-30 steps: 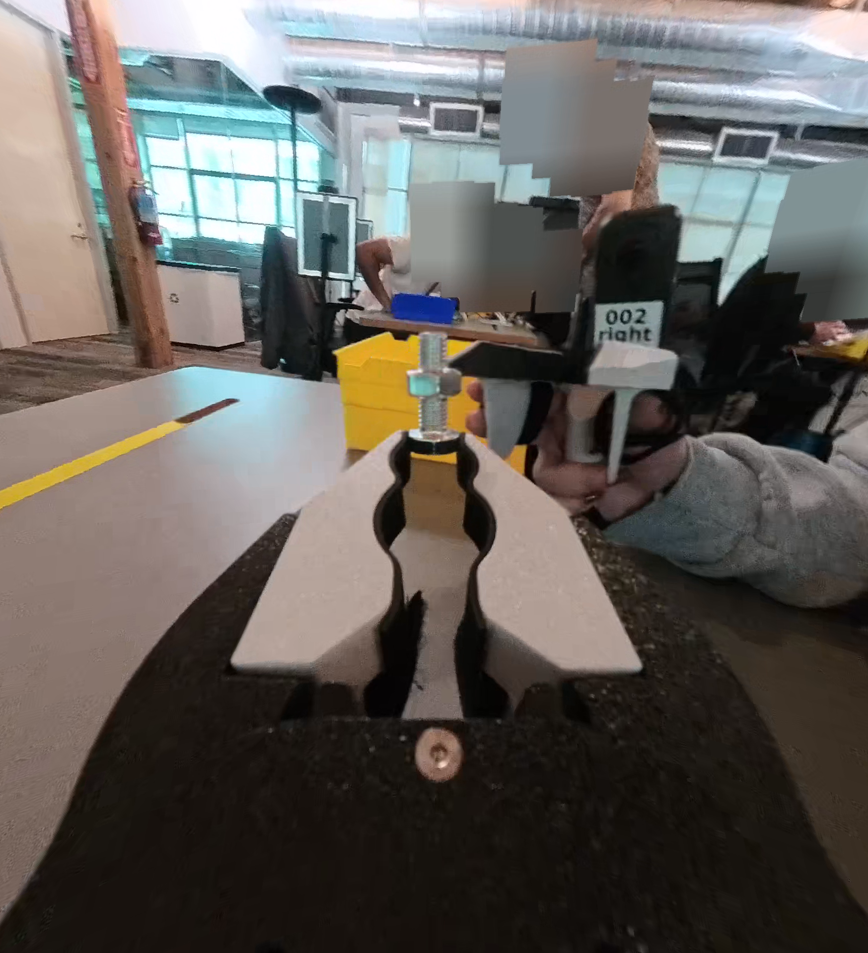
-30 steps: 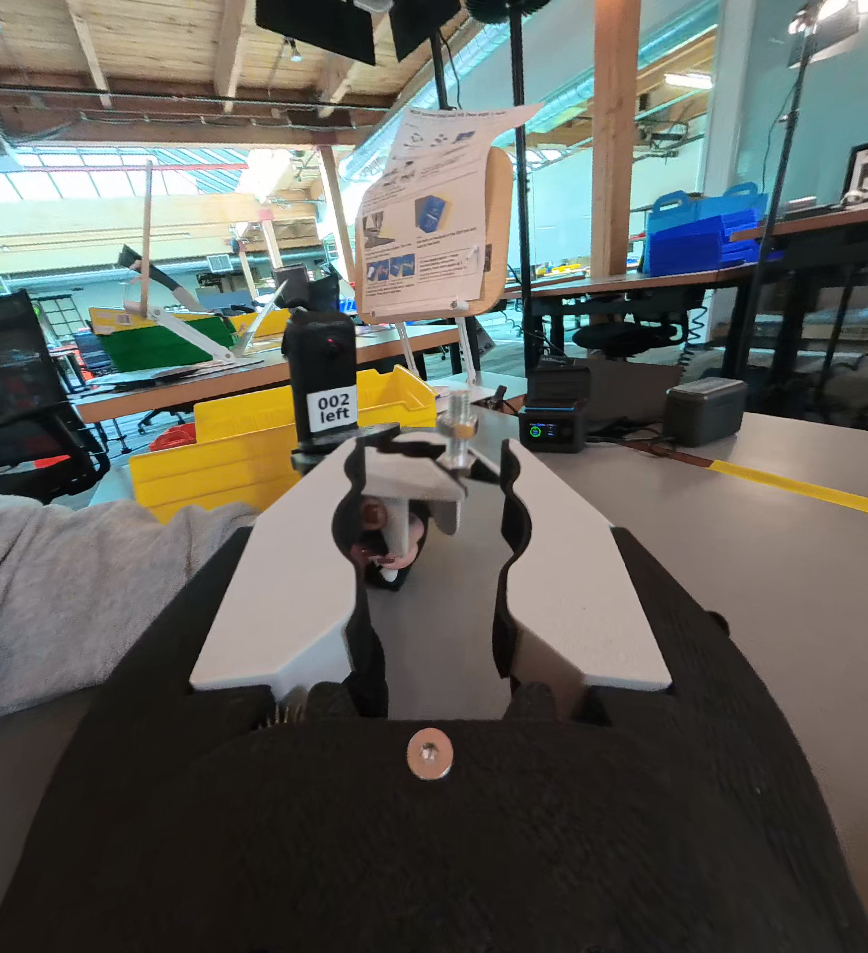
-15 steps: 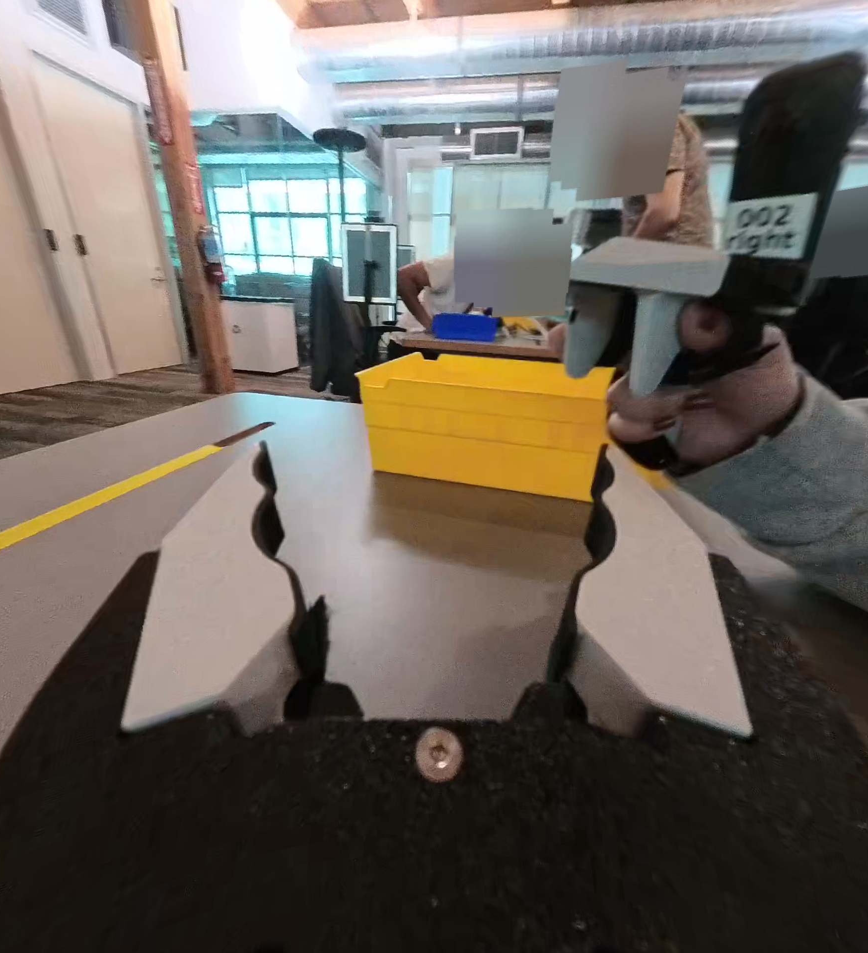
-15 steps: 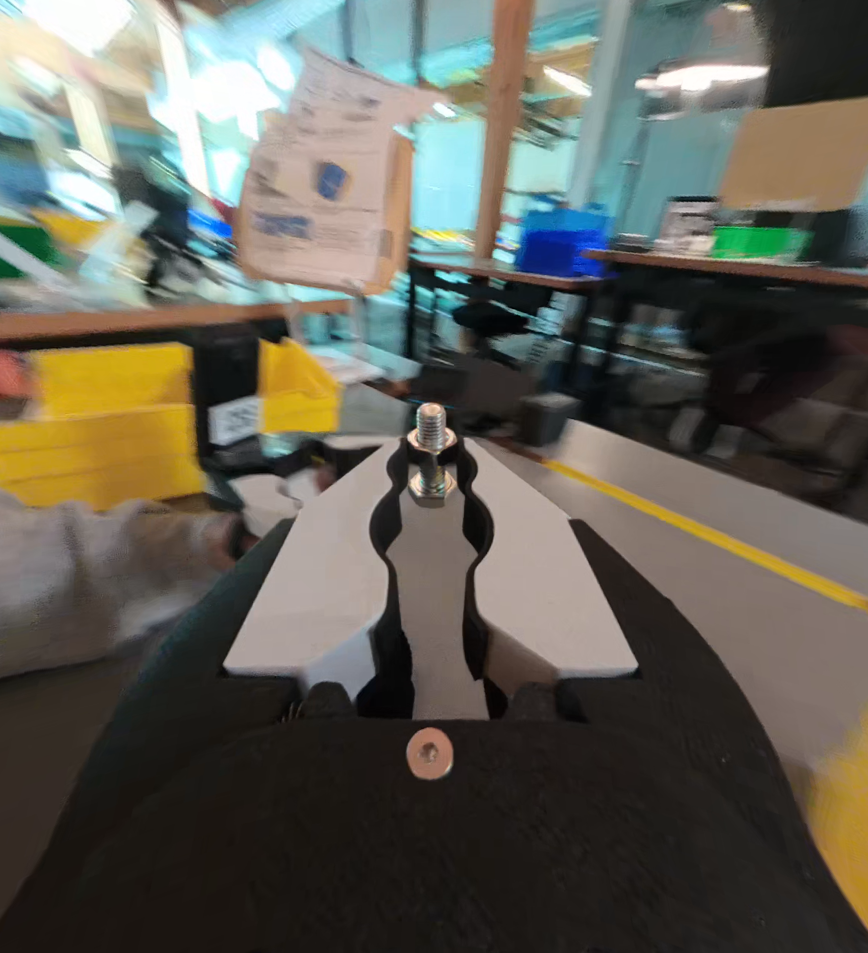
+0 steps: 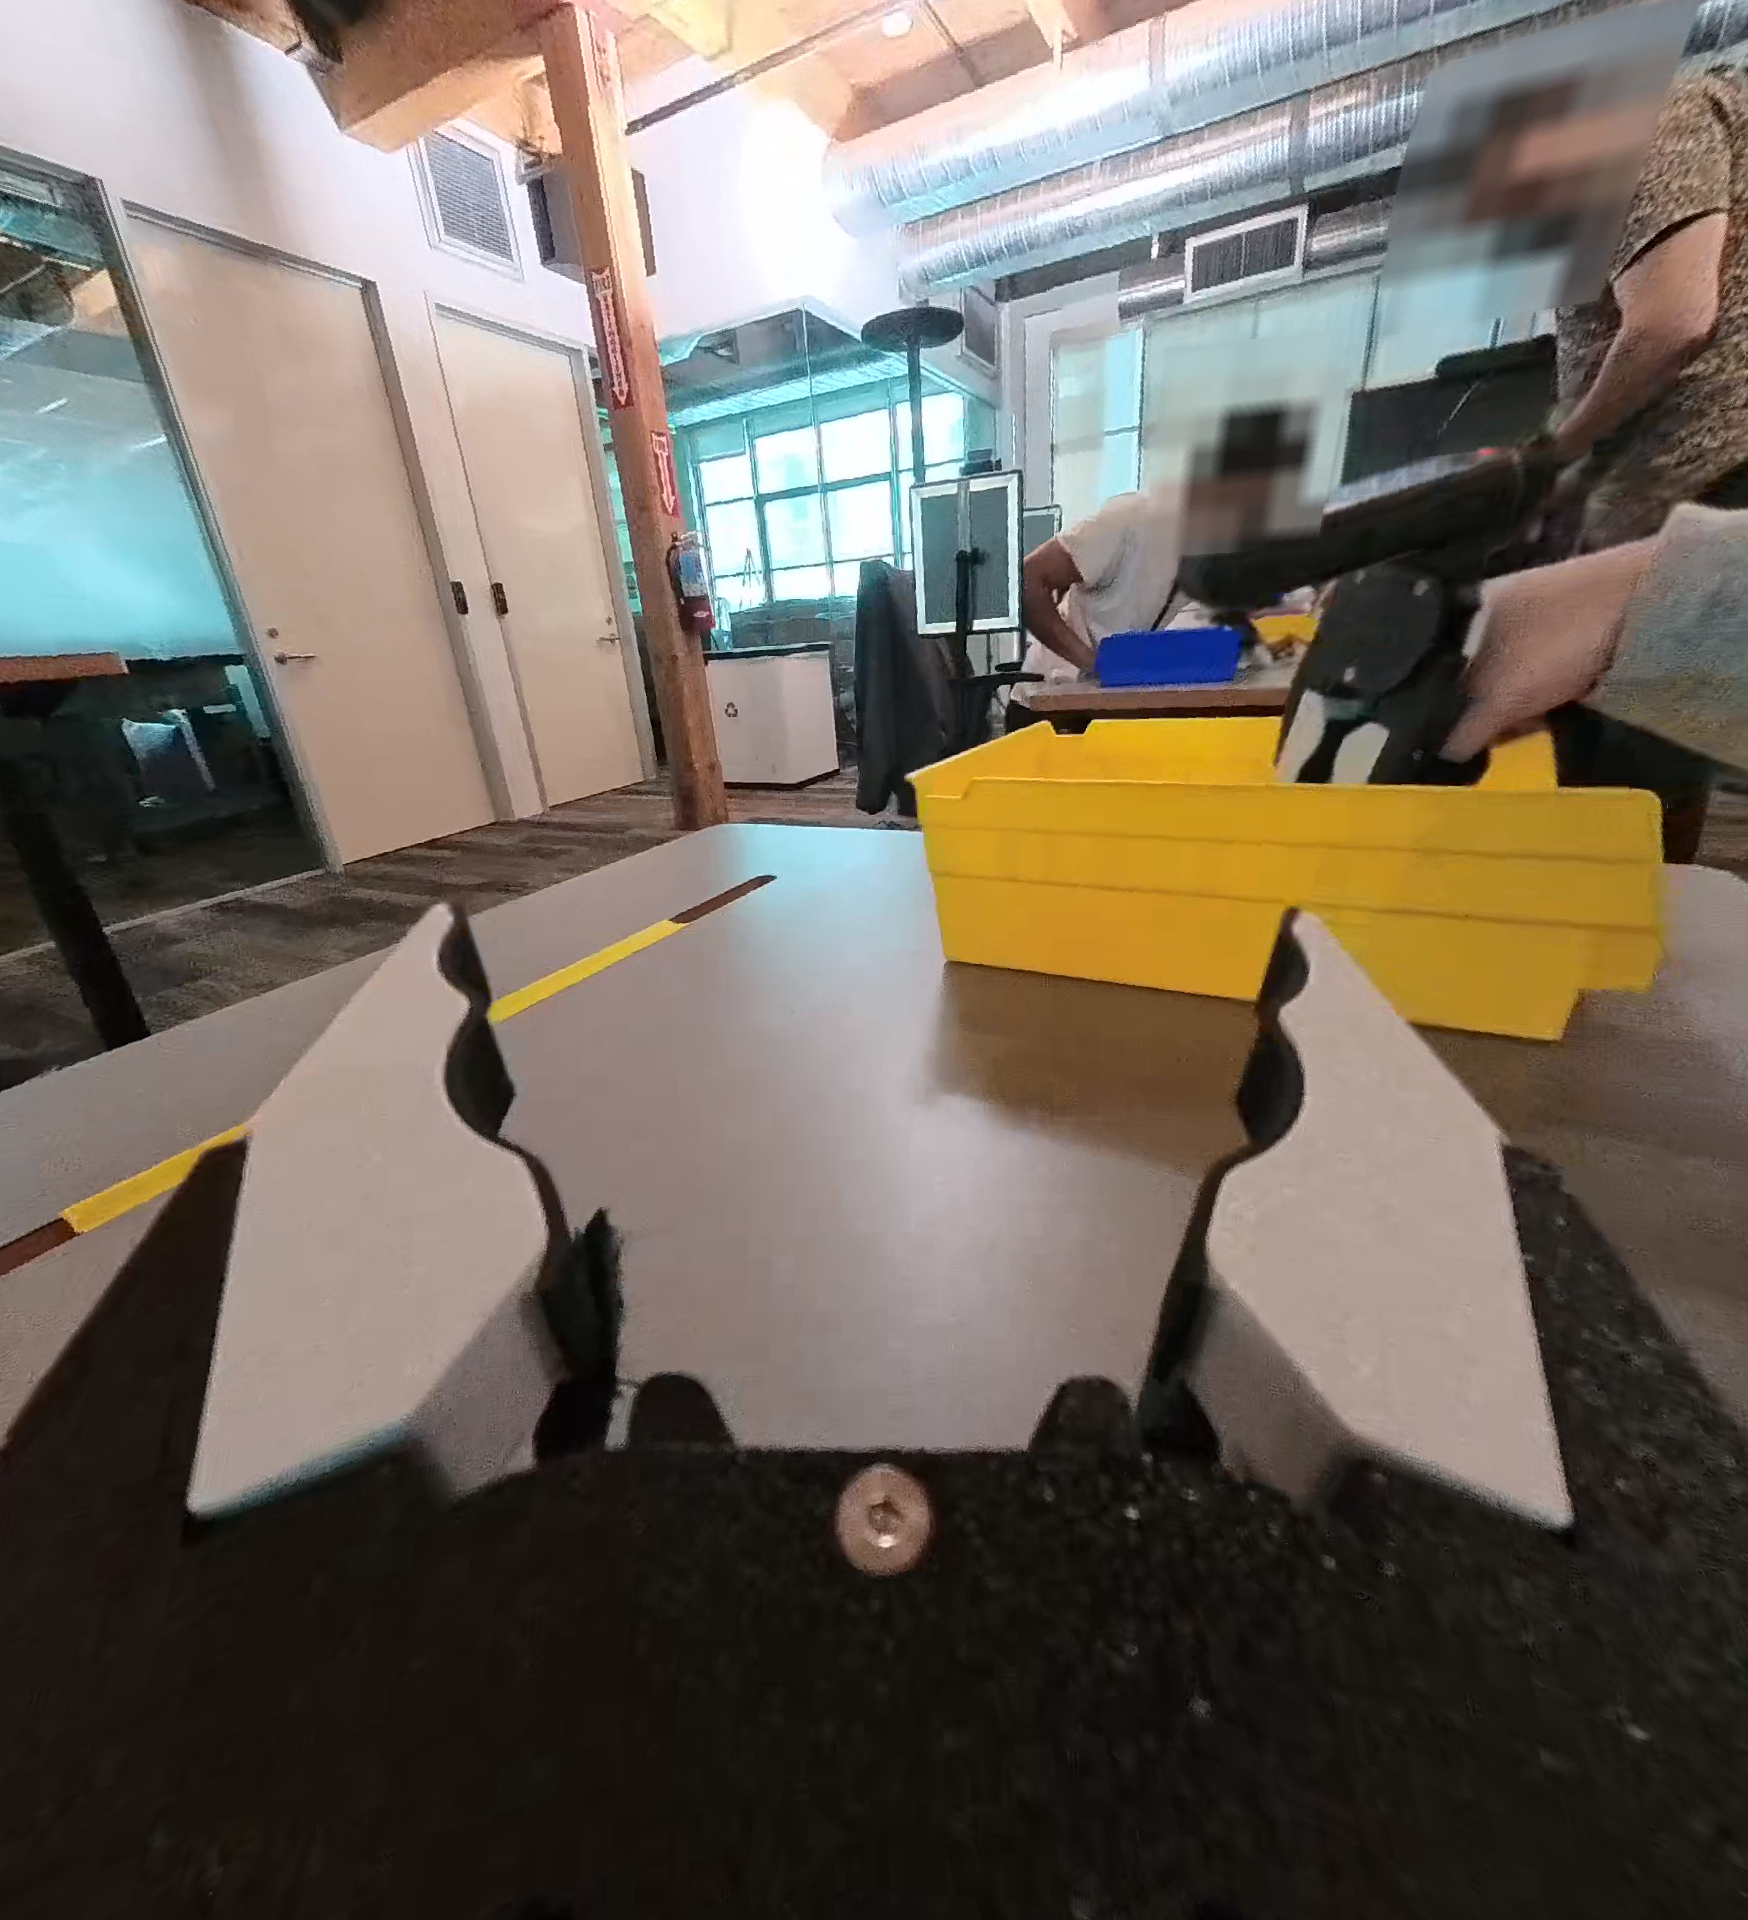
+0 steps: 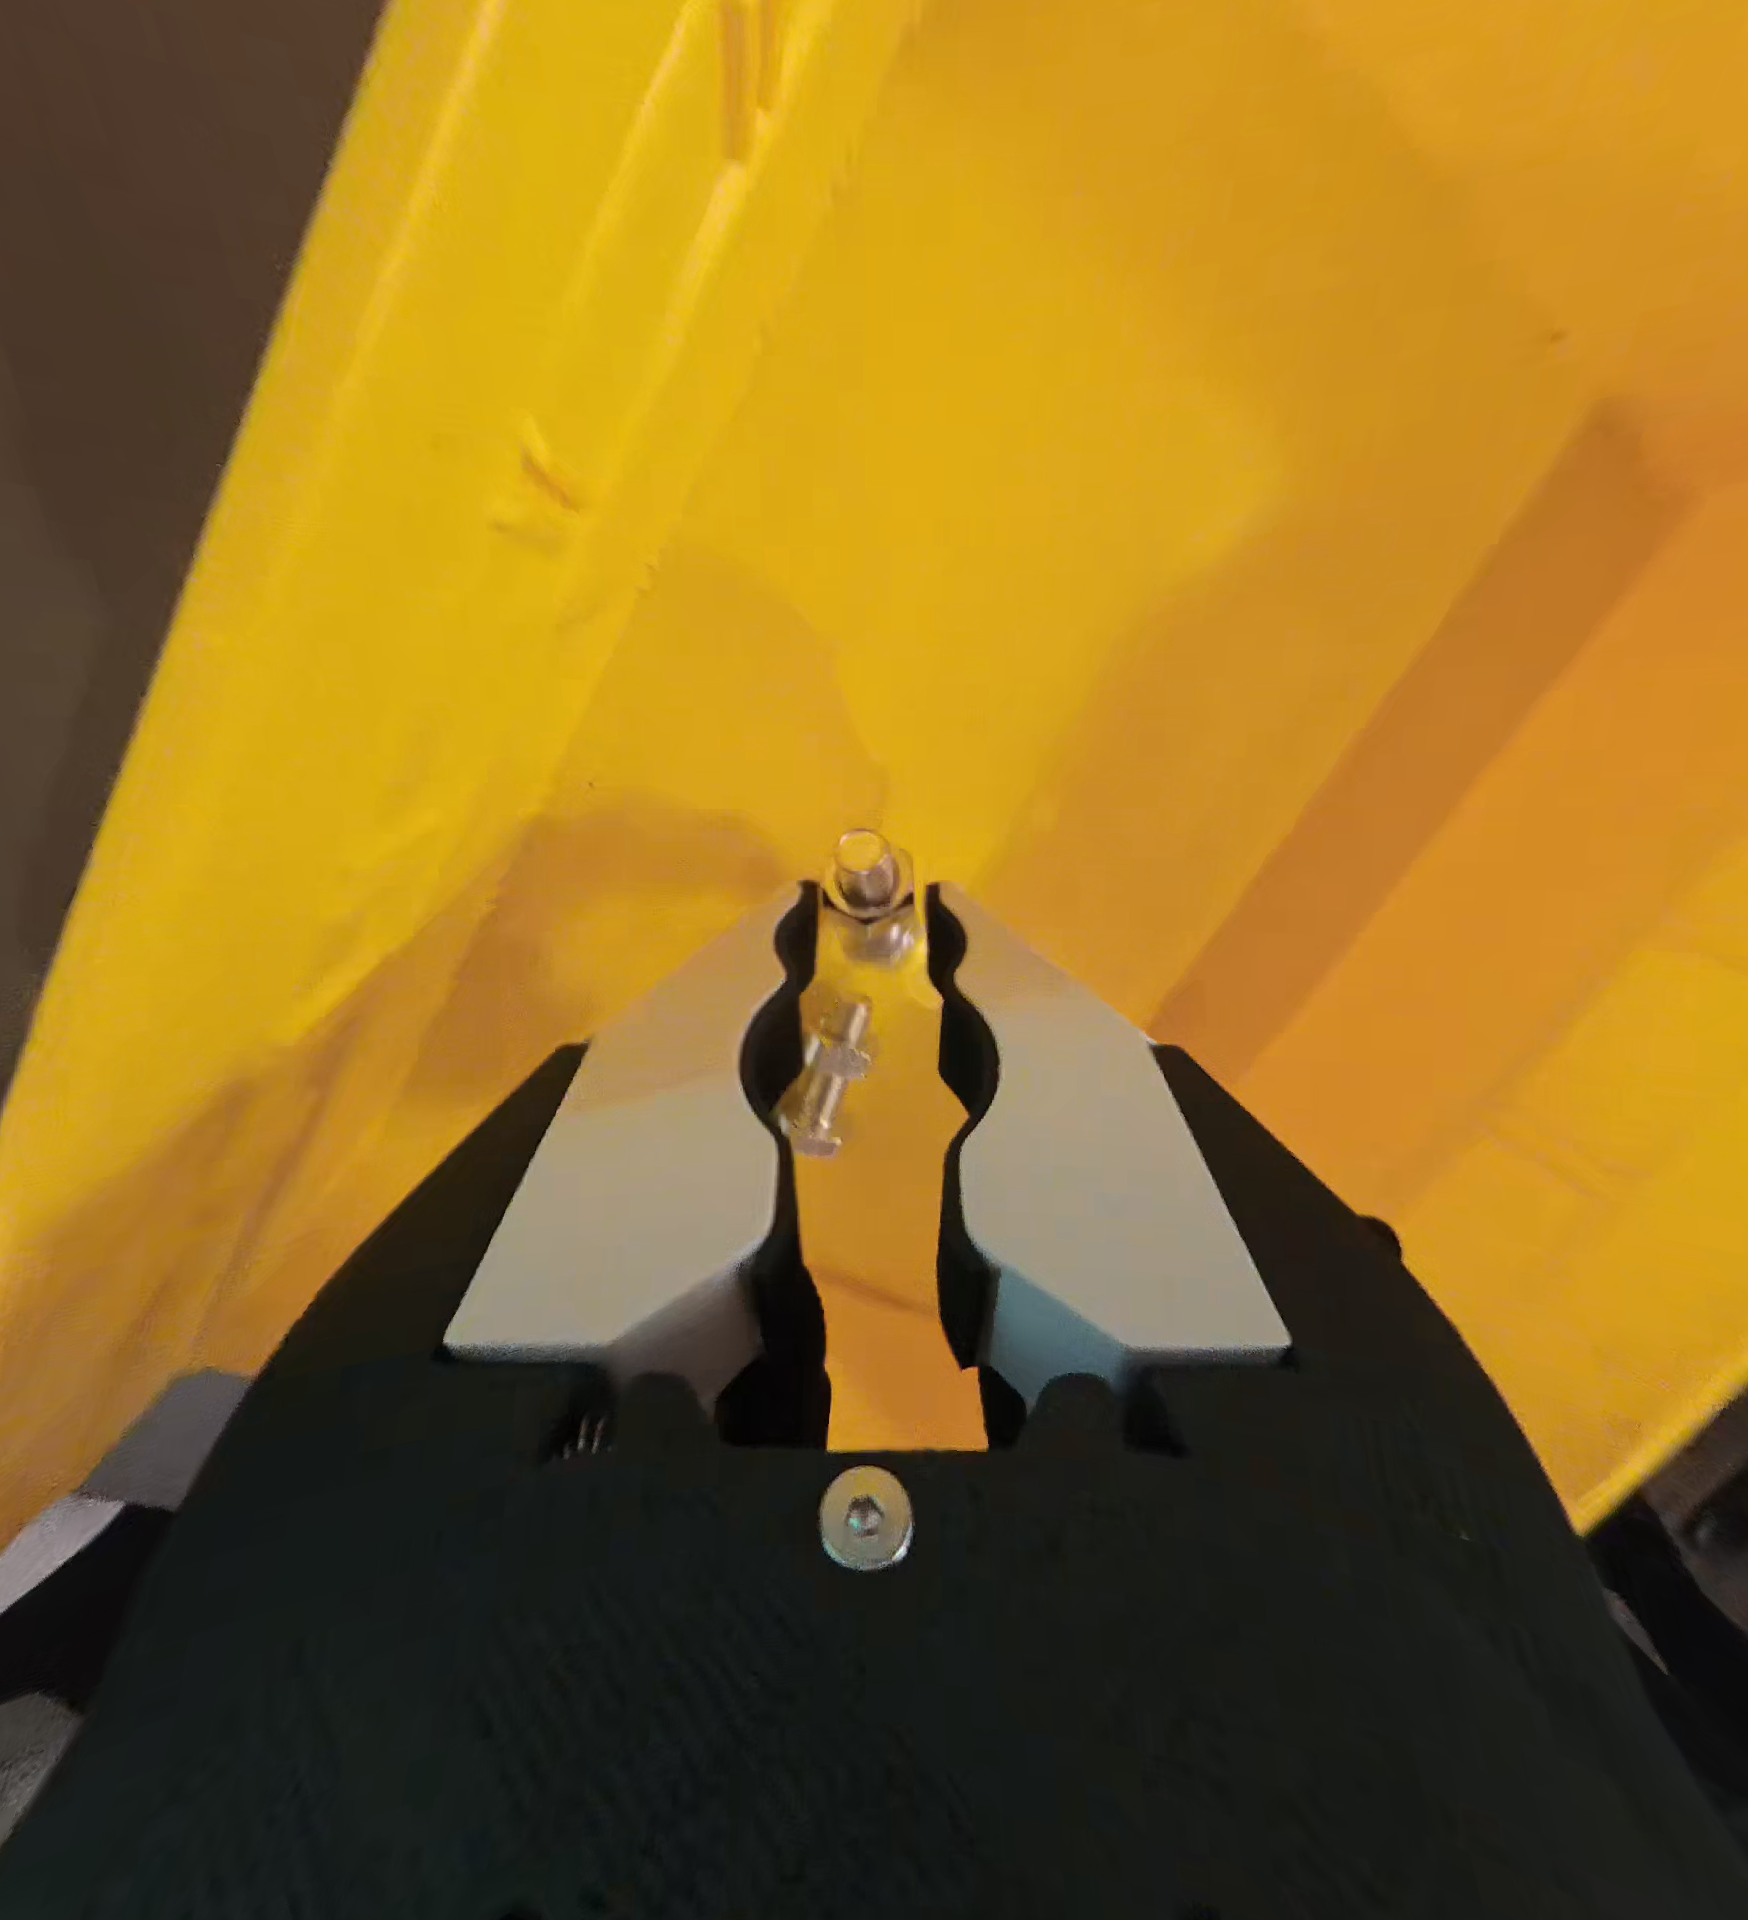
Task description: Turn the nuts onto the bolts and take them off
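Our right gripper, clamped on the bolt with its nut, points down into the yellow bin to drop it beside another bolt; our left gripper hovers spread, empty.

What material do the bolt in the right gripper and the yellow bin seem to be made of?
Bolt with nut: likely steel, perhaps zinc-plated; bright silvery shine with reflections. Yellow bin: probably moulded plastic; uniform yellow colour, smooth semi-gloss walls, ribs and stepped rim.
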The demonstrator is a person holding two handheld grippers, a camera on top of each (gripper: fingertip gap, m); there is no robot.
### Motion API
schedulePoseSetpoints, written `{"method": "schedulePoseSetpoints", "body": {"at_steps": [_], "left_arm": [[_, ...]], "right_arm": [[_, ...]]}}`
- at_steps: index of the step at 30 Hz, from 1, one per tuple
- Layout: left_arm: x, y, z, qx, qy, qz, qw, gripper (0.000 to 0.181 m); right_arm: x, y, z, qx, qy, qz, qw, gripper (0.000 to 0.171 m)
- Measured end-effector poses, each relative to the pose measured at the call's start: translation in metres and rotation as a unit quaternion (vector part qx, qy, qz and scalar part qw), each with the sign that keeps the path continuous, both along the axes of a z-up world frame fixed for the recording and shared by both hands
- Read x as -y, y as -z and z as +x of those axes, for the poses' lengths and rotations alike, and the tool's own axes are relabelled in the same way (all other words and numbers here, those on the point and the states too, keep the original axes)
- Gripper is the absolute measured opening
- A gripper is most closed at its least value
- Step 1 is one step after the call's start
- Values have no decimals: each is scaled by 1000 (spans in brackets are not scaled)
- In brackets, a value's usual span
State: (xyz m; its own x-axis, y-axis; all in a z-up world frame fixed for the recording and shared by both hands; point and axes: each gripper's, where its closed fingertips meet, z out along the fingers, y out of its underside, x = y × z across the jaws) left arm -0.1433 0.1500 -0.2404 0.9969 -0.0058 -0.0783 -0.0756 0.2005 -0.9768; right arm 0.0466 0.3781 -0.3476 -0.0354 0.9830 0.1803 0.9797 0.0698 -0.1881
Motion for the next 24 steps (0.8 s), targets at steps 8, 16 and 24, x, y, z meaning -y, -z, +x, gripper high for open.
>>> {"method": "schedulePoseSetpoints", "body": {"at_steps": [8,16,24], "left_arm": [[6,0,14,-63,-32,-9,997,143],[32,-18,-2,50,-116,-69,990,158],[195,7,-75,2,-469,-429,772,149]], "right_arm": [[-2,-74,-6,-272,43,107,955,96],[-71,-100,81,-427,213,108,872,145],[-77,-40,89,-279,189,-5,941,87]]}}
